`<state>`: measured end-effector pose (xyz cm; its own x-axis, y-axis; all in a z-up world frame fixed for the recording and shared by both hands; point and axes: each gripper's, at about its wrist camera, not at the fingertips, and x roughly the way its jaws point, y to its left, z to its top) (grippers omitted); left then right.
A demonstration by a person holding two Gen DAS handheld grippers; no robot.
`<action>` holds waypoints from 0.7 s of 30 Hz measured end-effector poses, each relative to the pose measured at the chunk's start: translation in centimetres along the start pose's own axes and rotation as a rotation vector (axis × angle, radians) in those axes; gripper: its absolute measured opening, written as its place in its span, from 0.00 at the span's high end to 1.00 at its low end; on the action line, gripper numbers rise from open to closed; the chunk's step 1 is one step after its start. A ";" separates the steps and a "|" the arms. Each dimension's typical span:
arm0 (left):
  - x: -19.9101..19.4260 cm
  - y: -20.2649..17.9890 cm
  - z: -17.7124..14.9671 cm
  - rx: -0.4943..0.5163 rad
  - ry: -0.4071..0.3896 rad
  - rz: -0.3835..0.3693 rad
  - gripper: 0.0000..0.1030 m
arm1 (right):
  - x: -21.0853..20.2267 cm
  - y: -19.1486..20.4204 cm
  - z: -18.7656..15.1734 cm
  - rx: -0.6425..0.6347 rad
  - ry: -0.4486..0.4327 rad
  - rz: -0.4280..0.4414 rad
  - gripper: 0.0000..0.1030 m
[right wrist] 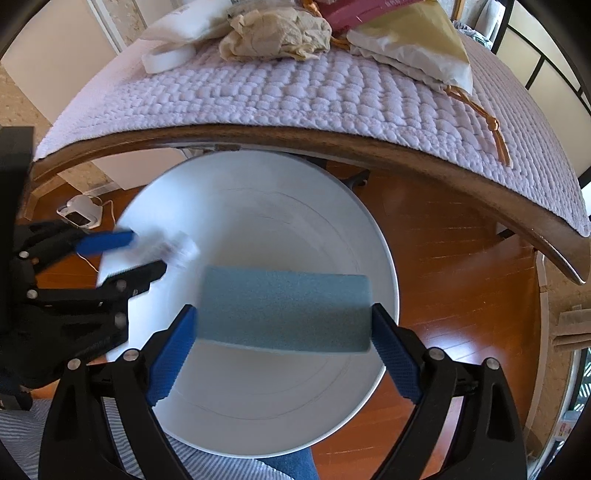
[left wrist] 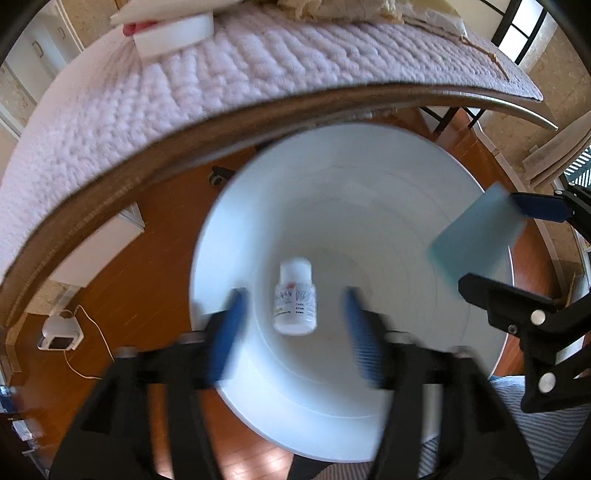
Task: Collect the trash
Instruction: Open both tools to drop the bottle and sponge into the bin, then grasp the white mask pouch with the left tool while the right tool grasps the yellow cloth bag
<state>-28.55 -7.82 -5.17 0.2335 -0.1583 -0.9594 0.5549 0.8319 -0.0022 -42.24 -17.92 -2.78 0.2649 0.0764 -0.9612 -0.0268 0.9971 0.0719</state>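
A white bin (left wrist: 369,424) stands on the wood floor below the table edge; it also shows in the right wrist view (right wrist: 258,424). My left gripper (left wrist: 293,325) is open over the bin, and a small white pill bottle (left wrist: 294,301) is between its fingers, touching neither, blurred. The left gripper (right wrist: 147,251) shows at the left of the right wrist view. My right gripper (right wrist: 282,328) is shut on a teal foam block (right wrist: 284,308) above the bin. The block (left wrist: 476,236) also shows at the right of the left wrist view.
A table with a pale quilted cover (right wrist: 295,92) holds crumpled paper (right wrist: 273,33), envelopes (right wrist: 413,40) and a white tape roll (right wrist: 166,57). A white device with a cord (left wrist: 59,332) lies on the floor. A striped rug (left wrist: 517,424) lies beside the bin.
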 end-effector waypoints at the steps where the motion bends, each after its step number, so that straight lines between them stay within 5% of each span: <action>1: -0.2 0.0 0.1 0.004 -0.011 0.006 0.34 | 0.0 -0.1 0.0 0.003 -0.002 0.003 0.07; 14: -1.9 0.9 0.7 -0.012 -0.055 0.004 0.33 | -2.7 -1.4 0.5 0.017 -0.106 -0.014 0.07; 19: -4.0 0.9 1.2 -0.010 -0.115 -0.007 0.33 | -6.0 -1.8 0.8 0.007 -0.220 -0.072 0.07; 21: -6.2 1.0 1.5 -0.013 -0.198 0.000 0.28 | -8.5 -2.2 1.0 0.008 -0.314 -0.134 0.07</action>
<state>-28.28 -6.76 1.18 0.3867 -0.2588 -0.8851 0.5452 0.8383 -0.0070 -43.50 -20.73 5.47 0.5493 -0.0581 -0.8336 0.0354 0.9983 -0.0462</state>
